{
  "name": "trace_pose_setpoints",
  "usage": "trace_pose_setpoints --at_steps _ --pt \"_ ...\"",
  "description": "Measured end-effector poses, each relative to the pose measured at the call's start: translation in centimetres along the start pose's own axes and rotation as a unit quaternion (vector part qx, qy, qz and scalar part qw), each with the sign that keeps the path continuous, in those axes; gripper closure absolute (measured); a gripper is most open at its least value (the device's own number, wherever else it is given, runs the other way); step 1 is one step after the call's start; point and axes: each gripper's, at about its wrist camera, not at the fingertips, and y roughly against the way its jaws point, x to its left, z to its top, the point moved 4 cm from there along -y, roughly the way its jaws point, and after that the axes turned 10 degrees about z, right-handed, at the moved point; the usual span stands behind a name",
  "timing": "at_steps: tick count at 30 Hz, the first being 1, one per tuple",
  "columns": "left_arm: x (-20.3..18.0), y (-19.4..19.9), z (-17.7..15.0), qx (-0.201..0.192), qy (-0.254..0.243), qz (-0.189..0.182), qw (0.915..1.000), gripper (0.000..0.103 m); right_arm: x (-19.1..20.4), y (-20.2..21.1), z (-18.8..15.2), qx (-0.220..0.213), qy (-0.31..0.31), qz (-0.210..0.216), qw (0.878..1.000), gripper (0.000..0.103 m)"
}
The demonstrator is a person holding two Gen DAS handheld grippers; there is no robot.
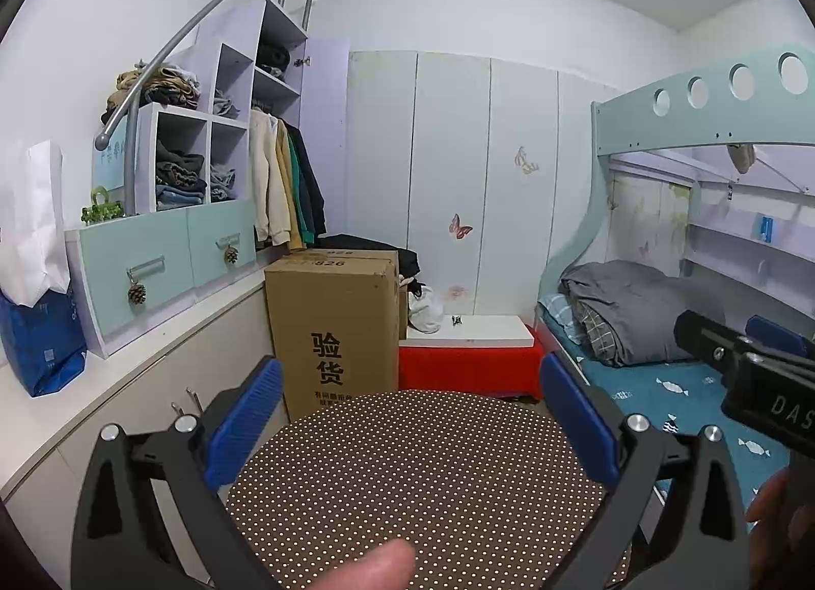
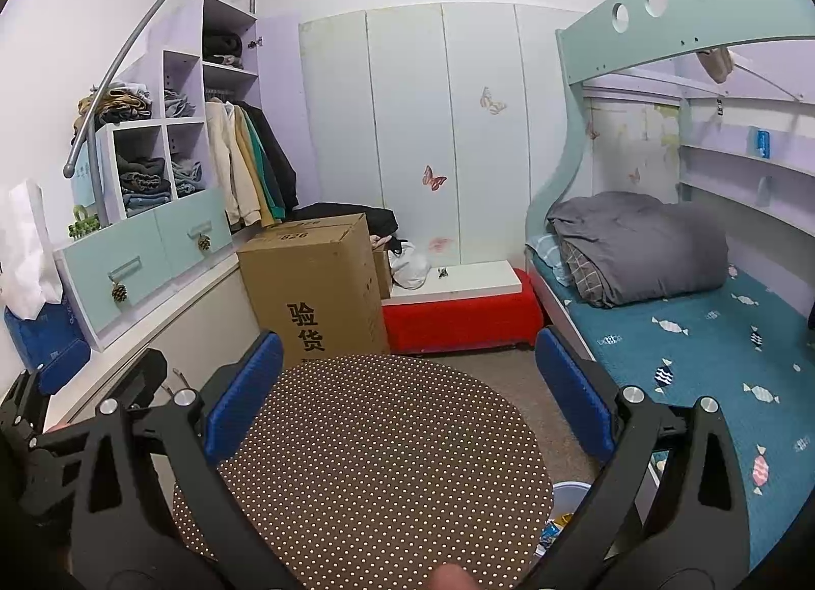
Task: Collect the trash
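My left gripper [image 1: 410, 417] is open and empty above a round brown polka-dot stool top [image 1: 423, 478]. My right gripper [image 2: 407, 391] is open and empty above the same stool top [image 2: 367, 457]. A pale bin [image 2: 568, 501] with coloured wrappers inside [image 2: 552, 529] stands on the floor right of the stool, partly hidden by my right finger. The right gripper's black body [image 1: 754, 376] shows at the right edge of the left wrist view. The left gripper's body [image 2: 76, 417] shows at the lower left of the right wrist view.
A cardboard box [image 2: 316, 284] stands ahead on the floor, beside a red bench [image 2: 463, 320] with a white board on it. A bunk bed [image 2: 703, 335] with a grey quilt [image 2: 642, 248] lies right. A counter with drawers and shelves [image 2: 137, 253] runs along the left.
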Motion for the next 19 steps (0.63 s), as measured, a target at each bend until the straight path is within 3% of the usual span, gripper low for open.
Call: trace_pose_setpoints --at_steps 19 --pt "0.78 -0.61 0.11 -0.001 0.005 0.007 1.0 0.004 0.33 -0.43 -0.39 0.005 0.001 0.005 1.0 0.006"
